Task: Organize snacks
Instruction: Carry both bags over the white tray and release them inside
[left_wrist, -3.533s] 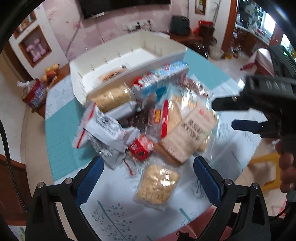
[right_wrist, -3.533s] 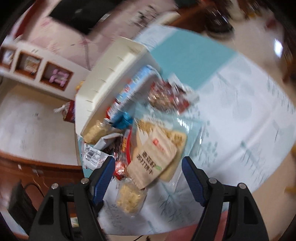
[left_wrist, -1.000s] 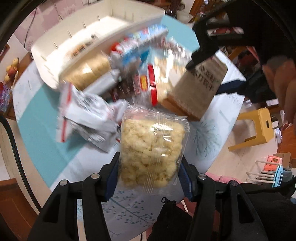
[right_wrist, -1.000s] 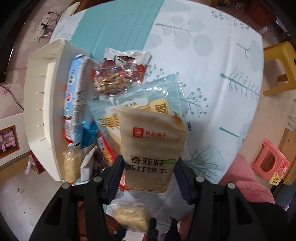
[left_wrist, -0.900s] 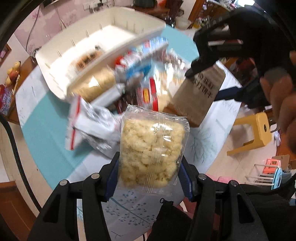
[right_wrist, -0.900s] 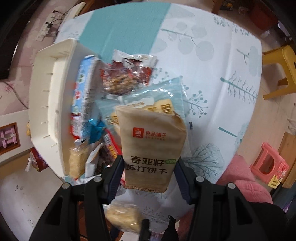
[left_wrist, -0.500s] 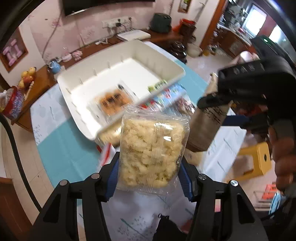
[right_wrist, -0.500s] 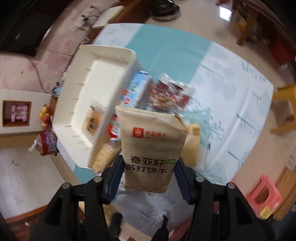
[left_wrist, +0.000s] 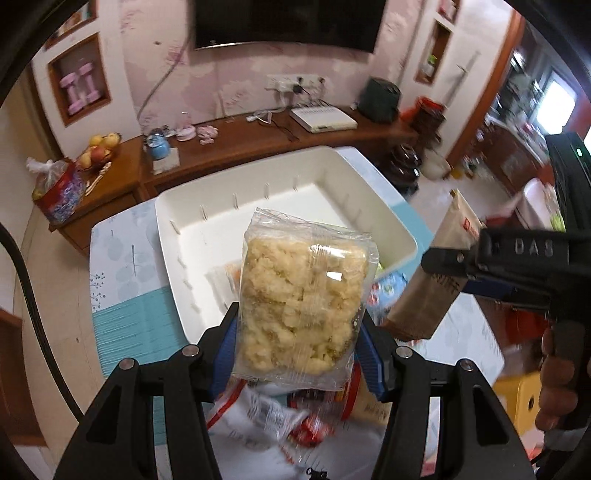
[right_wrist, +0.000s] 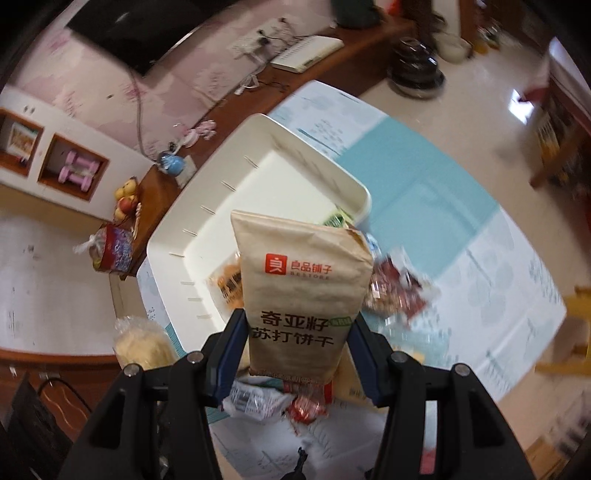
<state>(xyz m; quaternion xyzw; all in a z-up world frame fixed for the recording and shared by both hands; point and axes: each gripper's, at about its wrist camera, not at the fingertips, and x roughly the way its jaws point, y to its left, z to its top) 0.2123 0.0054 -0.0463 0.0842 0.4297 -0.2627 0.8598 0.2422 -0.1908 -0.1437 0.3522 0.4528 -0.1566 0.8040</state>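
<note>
Left gripper (left_wrist: 299, 354) was closed on a clear bag of puffed snacks (left_wrist: 303, 306), held up in front of the white bin (left_wrist: 173, 221) | an orange packet (right_wrist: 227, 282) was seen lying inside the bin | right gripper (right_wrist: 297, 347) was clamped on a brown cracker bag (right_wrist: 301, 295), raised above the loose snack pile (right_wrist: 395, 291) on the table (right_wrist: 498, 258).
</note>
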